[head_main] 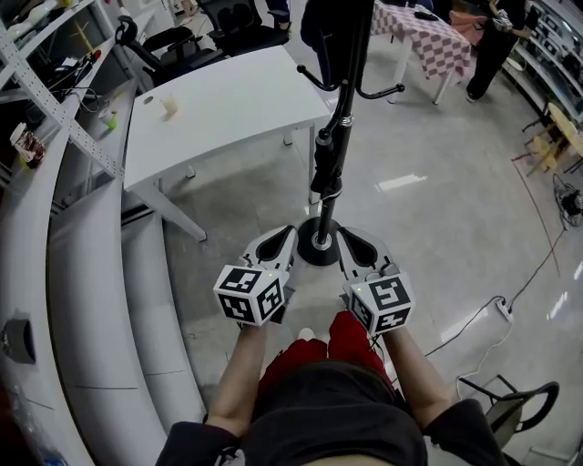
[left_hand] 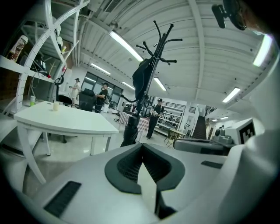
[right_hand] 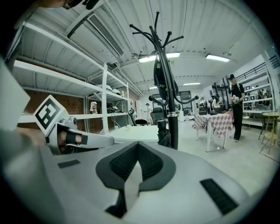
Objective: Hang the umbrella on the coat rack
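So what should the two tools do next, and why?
Probably just draw both tools back from the coat rack. The umbrella already hangs on it. The left tool and the right tool are both shut with nothing between their jaws, so nothing seems left to do.

Place: a large open lab or workshop hall, partly office.
Shelving, 9 to 10 o'clock: perforated metal racks (head_main: 56, 107) carried small gear and boxes.
Ceiling: ribbed panels (right_hand: 197, 26) ran overhead with long strip lights (left_hand: 127, 46).
Floor: bare, grey and glossy (head_main: 437, 209); a power strip (head_main: 504, 308) lay on a trailing cable at 4 o'clock.
Furniture: a plain white table (head_main: 228, 100) stood at 11 o'clock, black office chairs (head_main: 232, 23) behind it at 12, and a table under checked cloth (head_main: 428, 36) at 1 o'clock.
Far side, 2 o'clock: more stocked shelves (head_main: 557, 41).
People: a person (right_hand: 236, 107) stood by the checked table; others were small in the distance.
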Motion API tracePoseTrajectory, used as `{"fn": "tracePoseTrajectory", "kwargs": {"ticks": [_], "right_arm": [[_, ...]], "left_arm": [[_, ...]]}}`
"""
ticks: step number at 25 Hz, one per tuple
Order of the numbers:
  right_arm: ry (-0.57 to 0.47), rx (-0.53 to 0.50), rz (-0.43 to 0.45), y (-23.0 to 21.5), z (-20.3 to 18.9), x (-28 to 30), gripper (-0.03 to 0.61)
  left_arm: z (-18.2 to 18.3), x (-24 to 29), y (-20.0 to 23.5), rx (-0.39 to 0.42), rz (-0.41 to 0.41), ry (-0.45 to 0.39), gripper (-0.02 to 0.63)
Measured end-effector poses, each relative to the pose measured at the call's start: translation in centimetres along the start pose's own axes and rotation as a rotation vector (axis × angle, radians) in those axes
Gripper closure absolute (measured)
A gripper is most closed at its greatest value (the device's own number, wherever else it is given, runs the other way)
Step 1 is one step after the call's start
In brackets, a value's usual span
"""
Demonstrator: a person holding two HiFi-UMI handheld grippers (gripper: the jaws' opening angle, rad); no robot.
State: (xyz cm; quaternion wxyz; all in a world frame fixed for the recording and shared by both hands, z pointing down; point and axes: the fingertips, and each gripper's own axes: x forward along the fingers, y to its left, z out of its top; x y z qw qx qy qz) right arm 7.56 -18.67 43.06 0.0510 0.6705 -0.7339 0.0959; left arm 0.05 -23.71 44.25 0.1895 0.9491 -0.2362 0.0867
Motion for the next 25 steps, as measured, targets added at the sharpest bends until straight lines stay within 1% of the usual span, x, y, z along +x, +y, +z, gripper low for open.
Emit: {"fn": "tracePoseTrajectory", "kwargs": {"ticks": [5, 12, 21, 25], "right_arm": [[0.013, 0.055, -0.021, -0.2, -0.7, -1.2, 0.560], [0.017, 0.051, -0.044, 0.2, -0.8, -2.2, 0.560], [0.015, 0.039, -0.043, 0.5, -0.9, -2.6, 0.560], [0.009, 0.034, -0.043, 0.3, -0.9, -2.3, 0.560]], "left_arm": [[-0.3, -0.2, -1.0, 0.015, -0.025, 0.007, 0.601], [-0.6, 0.0, -1.9, 0.015, -0.051, 0.019, 0.601], [-0.5, 0.6, -2.2, 0.015, -0.064, 0.007, 0.601], [-0.6, 1.2, -2.1, 0.022, -0.069, 0.016, 0.601]]}}
